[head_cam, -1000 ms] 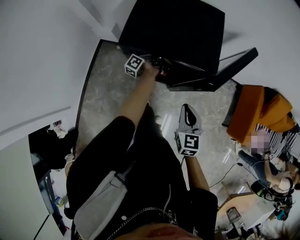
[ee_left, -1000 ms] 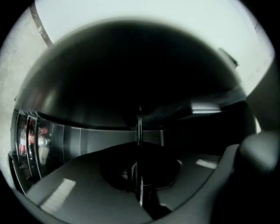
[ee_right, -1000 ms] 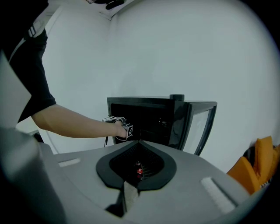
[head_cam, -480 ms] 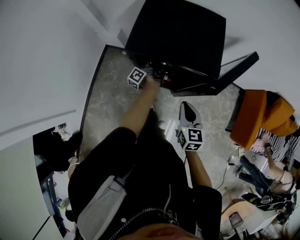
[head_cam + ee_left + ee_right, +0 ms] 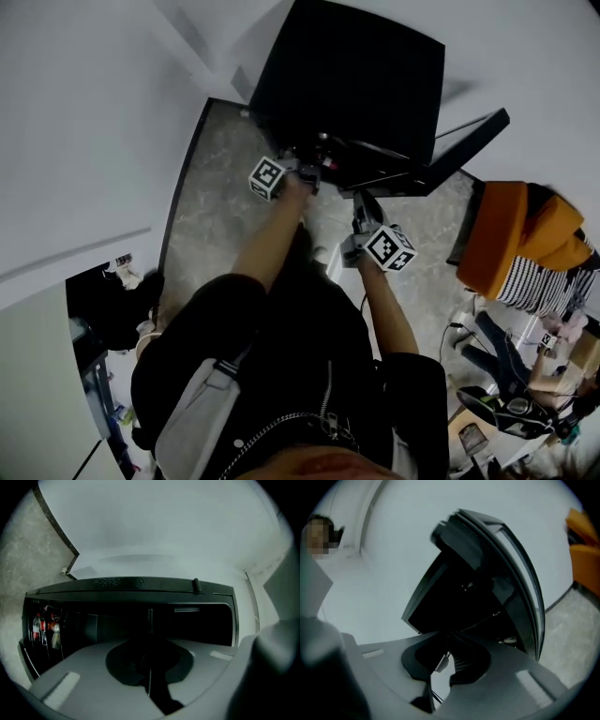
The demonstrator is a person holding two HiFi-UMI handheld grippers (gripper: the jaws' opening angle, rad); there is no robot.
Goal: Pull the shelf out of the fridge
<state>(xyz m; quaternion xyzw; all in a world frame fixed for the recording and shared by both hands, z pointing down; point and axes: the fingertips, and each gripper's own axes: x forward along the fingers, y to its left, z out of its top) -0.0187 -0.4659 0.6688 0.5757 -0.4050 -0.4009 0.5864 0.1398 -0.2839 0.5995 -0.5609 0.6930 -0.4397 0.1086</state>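
A black mini fridge (image 5: 352, 66) stands on the floor with its door (image 5: 469, 141) swung open to the right. A dark flat shelf (image 5: 375, 173) sticks out of its front. My left gripper (image 5: 307, 174) is at the shelf's left front edge. In the left gripper view the jaws (image 5: 149, 641) are shut on a thin edge (image 5: 150, 620) that runs between them, and the dark fridge interior lies behind. My right gripper (image 5: 361, 202) points at the fridge front just to the right. Its jaws (image 5: 449, 645) are almost together with nothing between them, and the glass door (image 5: 525, 602) shows beyond.
Bottles (image 5: 44, 627) stand in the door rack. An orange garment (image 5: 520, 234) lies on the floor right of the door, with a person and clutter (image 5: 525, 375) at the lower right. White walls with a dark baseboard (image 5: 183, 178) edge the marble floor (image 5: 225, 225).
My left gripper has drawn back from the fridge toward me. My right gripper has rolled and moved forward, up to the fridge front beside the left one.
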